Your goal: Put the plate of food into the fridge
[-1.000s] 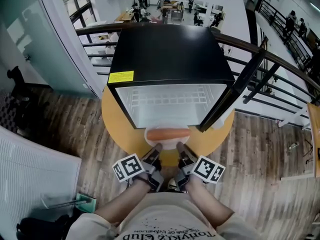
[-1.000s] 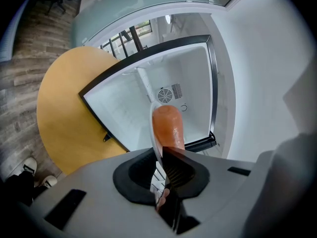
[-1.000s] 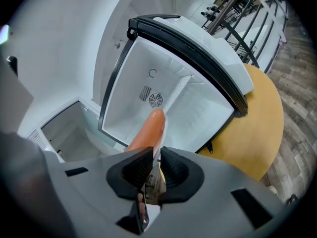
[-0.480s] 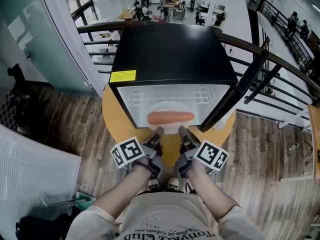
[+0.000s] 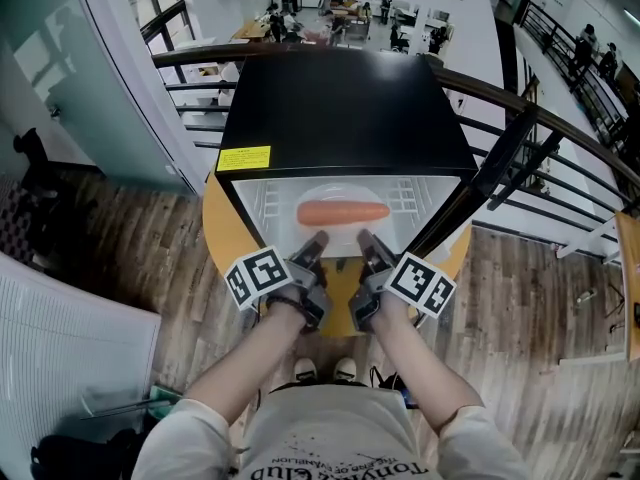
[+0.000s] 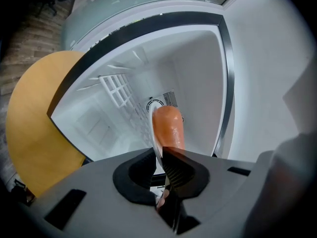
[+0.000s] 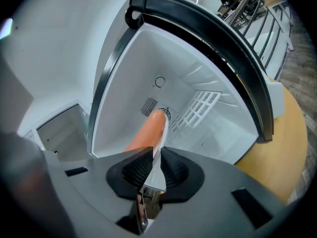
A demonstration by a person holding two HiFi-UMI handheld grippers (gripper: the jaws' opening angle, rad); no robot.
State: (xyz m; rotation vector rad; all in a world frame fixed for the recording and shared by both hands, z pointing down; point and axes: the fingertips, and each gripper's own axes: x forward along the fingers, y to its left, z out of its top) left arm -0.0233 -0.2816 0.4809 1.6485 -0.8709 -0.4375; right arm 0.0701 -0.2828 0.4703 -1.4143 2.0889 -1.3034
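Note:
A white plate carrying one long orange sausage hangs level inside the open mouth of the black mini fridge. My left gripper is shut on the plate's near rim at the left. My right gripper is shut on the same rim at the right. In the left gripper view the plate shows edge-on between the jaws, with the sausage beyond it. The right gripper view shows the plate pinched the same way, the sausage ahead, and the fridge's white back wall behind.
The fridge stands on a round yellow table, with its door swung open to the right. A wire shelf lies inside. A dark railing runs behind, and wooden floor surrounds the table.
Both grippers have carried the plate forward, from above the table's front edge into the fridge opening. The grip on the rim is unchanged.

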